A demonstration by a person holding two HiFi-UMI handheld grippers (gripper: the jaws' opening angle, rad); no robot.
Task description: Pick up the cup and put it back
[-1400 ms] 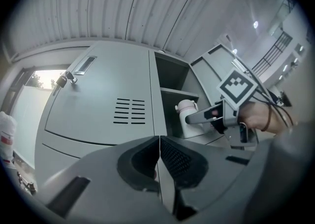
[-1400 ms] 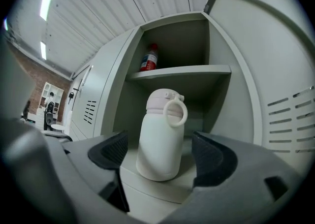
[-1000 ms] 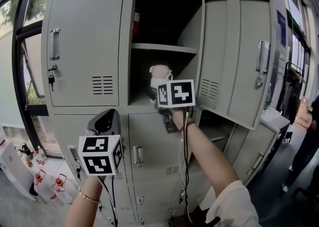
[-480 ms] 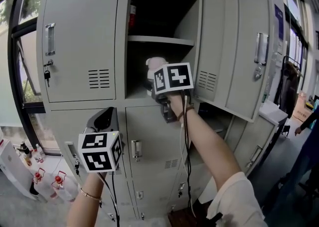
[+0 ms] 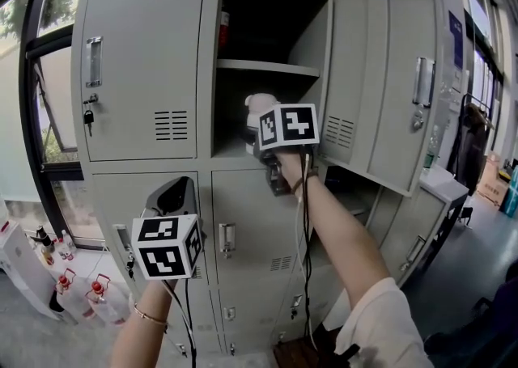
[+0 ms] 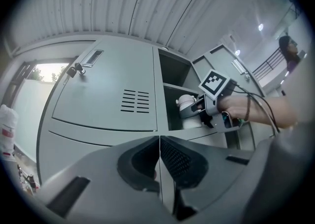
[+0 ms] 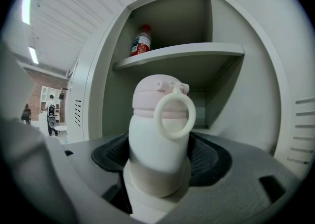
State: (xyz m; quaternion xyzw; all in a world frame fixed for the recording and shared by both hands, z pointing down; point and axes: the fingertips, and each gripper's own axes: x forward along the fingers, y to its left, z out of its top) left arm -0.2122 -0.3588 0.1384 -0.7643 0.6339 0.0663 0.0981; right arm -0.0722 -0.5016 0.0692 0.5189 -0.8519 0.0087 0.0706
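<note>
— Where is the cup (image 7: 158, 129)?
— Upright inside the open locker (image 5: 146, 75), under its shelf (image 7: 182, 53), between the jaws of the right gripper (image 5: 256, 138). Those jaws have just been closing, and their pads now press the cup's sides.
— And the left gripper (image 6: 159, 161)?
— Lower down, in front of the locker, jaws together with nothing between them.

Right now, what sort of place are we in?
Likely a workplace locker area: a bank of grey metal lockers, a cup stored in one open compartment, a tall window beside them.
</note>
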